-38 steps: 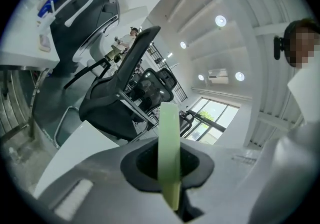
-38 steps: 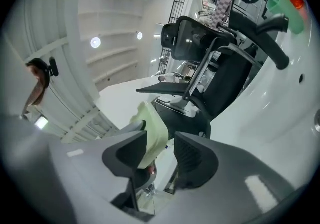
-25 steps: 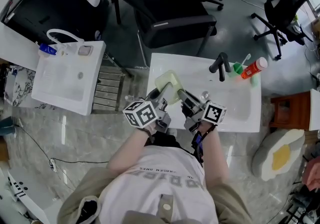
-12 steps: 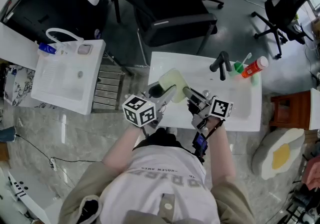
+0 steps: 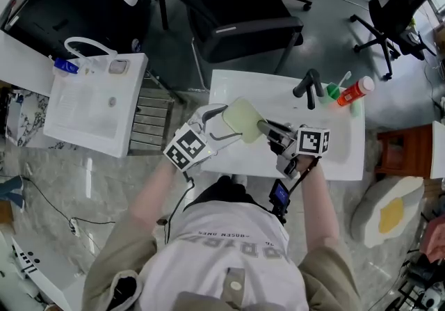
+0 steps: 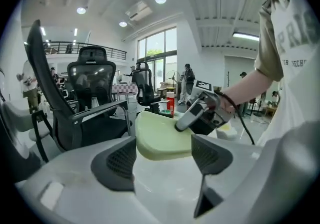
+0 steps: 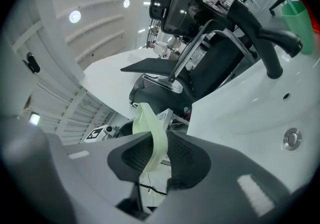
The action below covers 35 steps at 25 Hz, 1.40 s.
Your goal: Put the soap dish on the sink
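the pale green, rounded plastic soap dish (image 5: 243,122) hangs in the air above the near left part of the white ceramic sink (image 5: 334,163). the right tongs (image 5: 270,129) pinch its rim edge-on, likely so one hand can lower it onto the sink. the left tongs (image 5: 217,126) have just been opening and stand wide, pads clear of the dish's near edge, apparently letting go to hand it over.

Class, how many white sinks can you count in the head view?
2. The left sink sits at the picture's left, beside a metal rack; the middle sink, with a black tap, is before the person. None looks hidden.
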### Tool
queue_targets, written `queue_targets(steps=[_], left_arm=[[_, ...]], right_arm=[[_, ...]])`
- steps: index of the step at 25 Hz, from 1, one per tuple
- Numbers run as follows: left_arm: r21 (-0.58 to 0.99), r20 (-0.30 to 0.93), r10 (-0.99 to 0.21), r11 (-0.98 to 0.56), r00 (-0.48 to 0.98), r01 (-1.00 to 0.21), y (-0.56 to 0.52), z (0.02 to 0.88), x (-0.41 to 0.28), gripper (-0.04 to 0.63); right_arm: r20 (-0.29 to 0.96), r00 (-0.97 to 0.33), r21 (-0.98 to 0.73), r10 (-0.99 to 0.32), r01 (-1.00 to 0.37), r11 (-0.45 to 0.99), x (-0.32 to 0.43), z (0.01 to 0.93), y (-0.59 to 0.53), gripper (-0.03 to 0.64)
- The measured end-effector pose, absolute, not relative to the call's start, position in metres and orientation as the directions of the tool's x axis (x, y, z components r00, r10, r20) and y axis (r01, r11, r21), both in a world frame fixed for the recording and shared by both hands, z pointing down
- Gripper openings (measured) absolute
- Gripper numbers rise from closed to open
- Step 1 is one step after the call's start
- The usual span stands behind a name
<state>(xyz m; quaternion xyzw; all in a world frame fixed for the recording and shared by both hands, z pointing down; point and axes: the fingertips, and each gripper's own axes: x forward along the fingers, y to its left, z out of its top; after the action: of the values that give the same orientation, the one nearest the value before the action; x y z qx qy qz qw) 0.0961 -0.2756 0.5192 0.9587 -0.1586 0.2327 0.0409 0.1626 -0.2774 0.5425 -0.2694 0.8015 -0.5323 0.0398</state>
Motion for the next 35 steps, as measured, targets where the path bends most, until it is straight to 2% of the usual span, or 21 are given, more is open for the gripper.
queue_targets(steps=[6,10,13,22,35], left_arm=[[-0.113,0.521,-0.265,-0.964,0.811,-0.242,-0.270,0.528,0.094,0.365],[-0.203,0.592,-0.270,-0.962,0.760,-0.183,-0.266,0.546,0.094,0.365],[-0.229,0.615,-0.288,-0.956,0.734,-0.183,-0.266,0.553,0.097,0.365],[-0.157,0.693,-0.292,-0.953,0.659,-0.257,-0.274,0.583,0.107,0.365],[-0.107,0.776,-0.251,-0.957,0.578,-0.271,-0.282,0.614,0.109,0.365]], right_arm=[[0.221,-0.878,-0.880,-0.425,-0.367,0.301,0.163,0.540,-0.277,0.084],[0.285,-0.890,-0.867,-0.356,-0.398,0.299,0.167,0.544,-0.273,0.084],[0.337,-0.884,-0.848,-0.323,-0.434,0.304,0.169,0.548,-0.275,0.084],[0.494,-0.830,-0.760,-0.259,-0.557,0.335,0.180,0.563,-0.287,0.084],[0.618,-0.756,-0.650,-0.214,-0.645,0.401,0.184,0.576,-0.312,0.083]])
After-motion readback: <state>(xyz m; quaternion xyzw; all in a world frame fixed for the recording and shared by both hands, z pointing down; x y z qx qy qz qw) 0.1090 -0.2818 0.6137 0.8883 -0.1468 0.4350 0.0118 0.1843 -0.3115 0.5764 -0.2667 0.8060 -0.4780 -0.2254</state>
